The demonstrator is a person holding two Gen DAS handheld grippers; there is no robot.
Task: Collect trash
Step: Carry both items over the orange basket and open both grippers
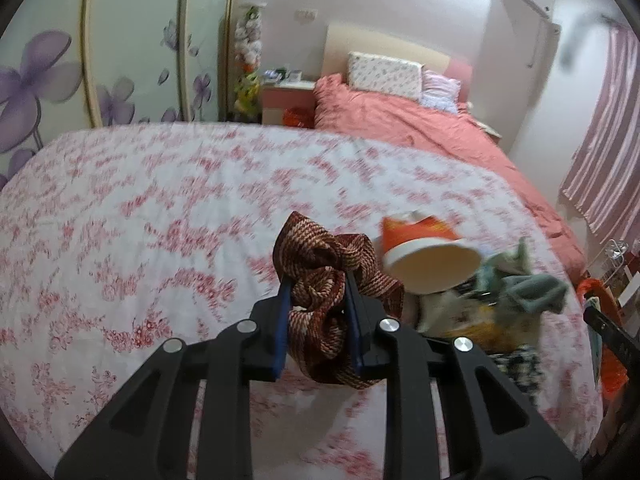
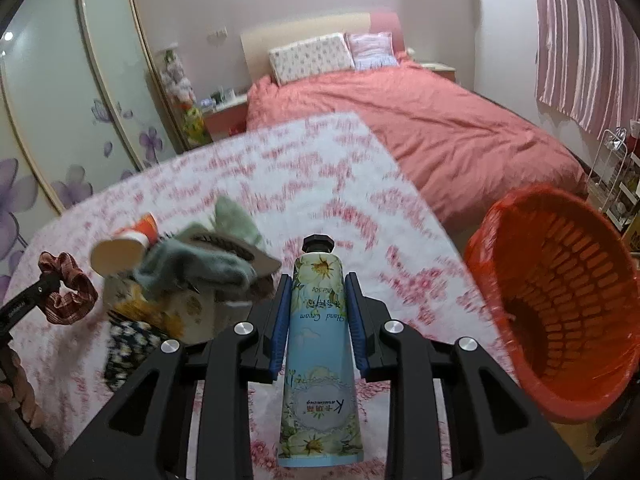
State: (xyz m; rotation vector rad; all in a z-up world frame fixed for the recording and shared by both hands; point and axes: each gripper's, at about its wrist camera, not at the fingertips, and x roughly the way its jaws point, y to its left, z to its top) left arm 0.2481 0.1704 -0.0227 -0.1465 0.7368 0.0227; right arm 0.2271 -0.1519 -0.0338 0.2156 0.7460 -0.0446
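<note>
While the left wrist view looks across a white cloth with a pink floral print [image 1: 160, 208], the left gripper [image 1: 316, 280] is clamped on a maroon and cream woven fabric scrunchie [image 1: 324, 280], held above the cloth. Just right of it lies an orange and white paper cup [image 1: 424, 256] on its side. From the right wrist view, the right gripper [image 2: 318, 284] pinches a pale blue floral hand cream tube [image 2: 318, 344], cap forward; an orange plastic lattice basket [image 2: 560, 304] stands to the right.
</note>
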